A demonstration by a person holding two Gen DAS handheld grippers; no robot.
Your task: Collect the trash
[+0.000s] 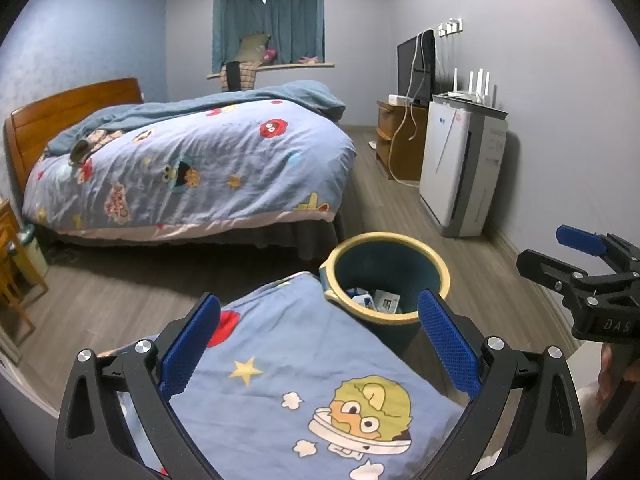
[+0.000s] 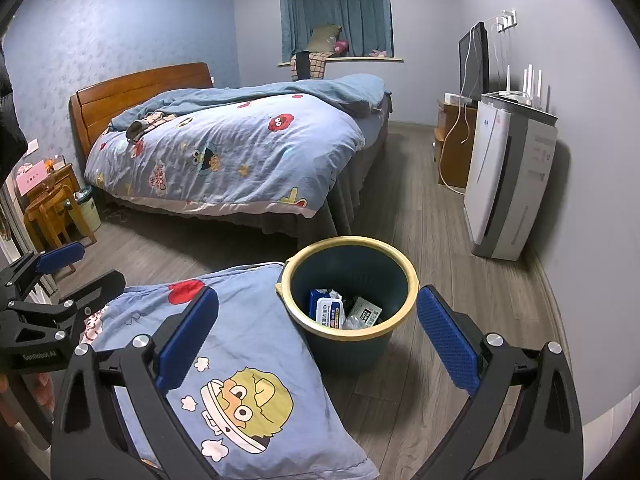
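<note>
Both the left gripper and right gripper gape wide, holding nothing; dark blue yellow-rimmed plastic bin contains packets, touching the cartoon-print blue pillow.

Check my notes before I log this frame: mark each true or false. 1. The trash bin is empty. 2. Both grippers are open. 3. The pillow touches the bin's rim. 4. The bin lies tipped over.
1. False: the trash bin holds packets, including a wet-wipes pack.
2. True: left gripper and right gripper hold nothing.
3. True: the cartoon-print pillow rests against it.
4. False: it stands upright on the wood floor.
</note>
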